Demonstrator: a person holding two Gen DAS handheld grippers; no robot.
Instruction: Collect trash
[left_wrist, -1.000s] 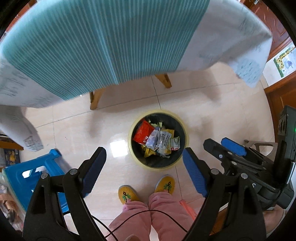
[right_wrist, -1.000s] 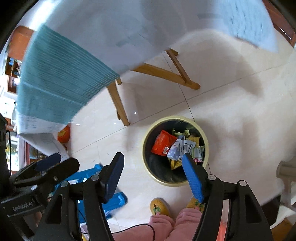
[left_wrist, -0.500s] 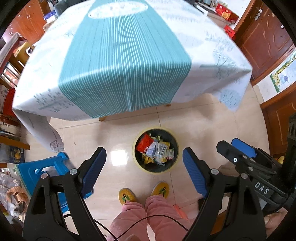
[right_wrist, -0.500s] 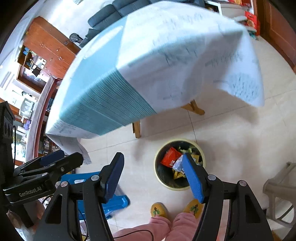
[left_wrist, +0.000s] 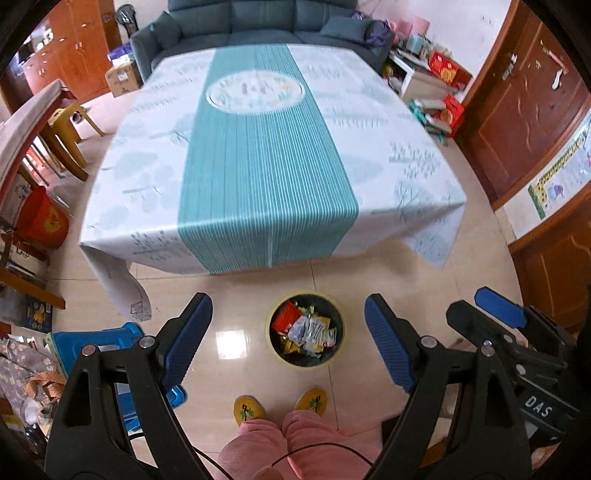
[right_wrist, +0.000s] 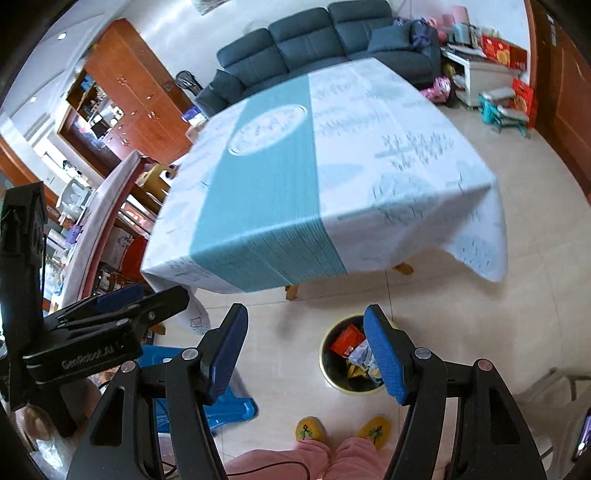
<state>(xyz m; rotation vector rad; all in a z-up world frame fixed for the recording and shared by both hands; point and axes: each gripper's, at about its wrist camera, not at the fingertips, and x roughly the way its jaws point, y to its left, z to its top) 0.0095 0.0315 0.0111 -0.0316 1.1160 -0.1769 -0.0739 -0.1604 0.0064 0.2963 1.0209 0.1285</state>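
Tiled floor (left_wrist: 236, 295) open around wrapper-filled bin (left_wrist: 305, 334), tablecloth edge (left_wrist: 266, 258) blurred, both empty grippers (left_wrist: 288, 347) (right_wrist: 306, 356) spread, now higher.

Both wrist views high, angled down; share bin (left_wrist: 305, 334), table (right_wrist: 369, 155).

From where I watched, the tablecloth (left_wrist: 269, 155) was smeared by motion blur, so its printed drawings and the oval motif could not be read. In the right wrist view my right gripper's (right_wrist: 306, 354) finger (right_wrist: 384, 358) covered part of the trash bin (right_wrist: 332, 373) and the wrappers (right_wrist: 349, 341) inside; which wrappers lay there was too small to tell. The table's legs (right_wrist: 291, 291) were mostly hidden under the cloth. The person's pink trousers (left_wrist: 273, 439) were cut off at the bottom edge.
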